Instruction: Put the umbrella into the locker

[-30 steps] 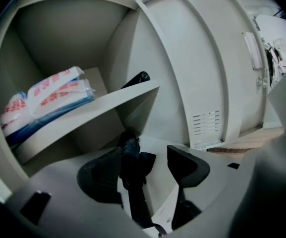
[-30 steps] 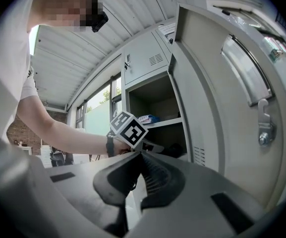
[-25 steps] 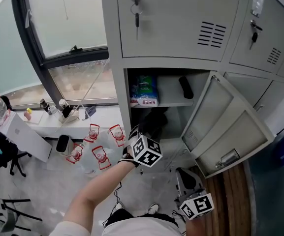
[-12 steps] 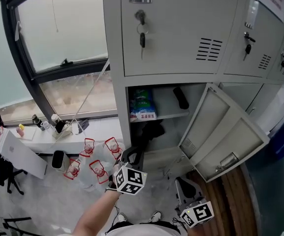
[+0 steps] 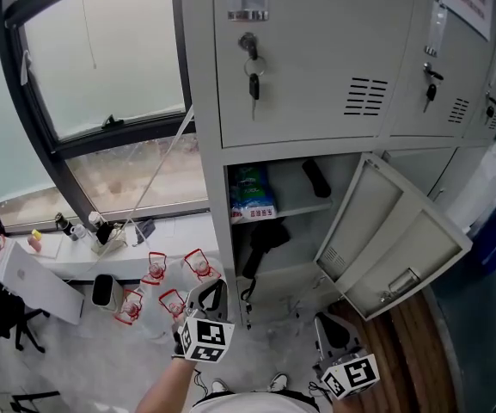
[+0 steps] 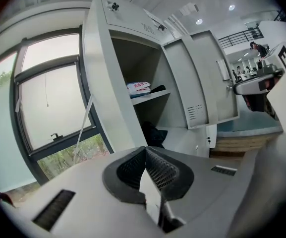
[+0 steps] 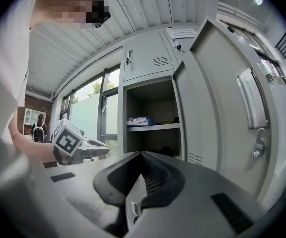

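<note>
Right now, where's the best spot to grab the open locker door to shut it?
Likely the locker door by its free edge, next to the latch, coming from its right. It stands swung wide, hinged beside the open compartment; that thin edge is farthest from the hinges and fits between jaws.

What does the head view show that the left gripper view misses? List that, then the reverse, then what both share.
Head view only: keys hanging in the shut upper door, red-topped bottles on the floor. Left gripper view only: the left gripper up close, jaws just closed with nothing between them, plus ceiling lights and distant people. Both: the locker with its door swung open, a packet on the shelf, a dark bundle, likely the umbrella, in the lower compartment.
</note>
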A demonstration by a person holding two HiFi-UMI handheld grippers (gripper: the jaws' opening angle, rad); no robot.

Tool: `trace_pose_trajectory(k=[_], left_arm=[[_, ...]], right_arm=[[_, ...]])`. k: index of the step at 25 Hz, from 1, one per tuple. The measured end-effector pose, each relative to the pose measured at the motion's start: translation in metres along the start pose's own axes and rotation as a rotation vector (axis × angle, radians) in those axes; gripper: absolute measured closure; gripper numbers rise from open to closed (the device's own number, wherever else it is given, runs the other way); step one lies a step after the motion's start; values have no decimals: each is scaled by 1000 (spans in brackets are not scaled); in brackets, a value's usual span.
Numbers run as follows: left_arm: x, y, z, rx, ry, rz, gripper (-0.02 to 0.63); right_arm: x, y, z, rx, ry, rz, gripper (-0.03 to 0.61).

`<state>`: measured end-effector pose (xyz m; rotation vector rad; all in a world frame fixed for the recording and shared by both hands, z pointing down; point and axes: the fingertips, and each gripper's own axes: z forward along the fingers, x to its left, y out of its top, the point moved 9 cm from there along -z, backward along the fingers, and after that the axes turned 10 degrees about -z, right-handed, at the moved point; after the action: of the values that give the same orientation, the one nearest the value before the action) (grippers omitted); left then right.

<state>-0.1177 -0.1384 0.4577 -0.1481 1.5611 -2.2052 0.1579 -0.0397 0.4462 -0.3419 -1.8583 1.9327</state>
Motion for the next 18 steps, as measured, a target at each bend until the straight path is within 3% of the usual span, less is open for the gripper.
trace_pose_trajectory(k=[11, 18], left_arm=[[29, 14, -45, -66, 38, -8, 592], [36, 1, -68, -60, 83, -51, 592]], right_arm=[[-14, 1, -4, -1, -72, -7, 561], [-27, 1, -18, 18, -115, -17, 561]])
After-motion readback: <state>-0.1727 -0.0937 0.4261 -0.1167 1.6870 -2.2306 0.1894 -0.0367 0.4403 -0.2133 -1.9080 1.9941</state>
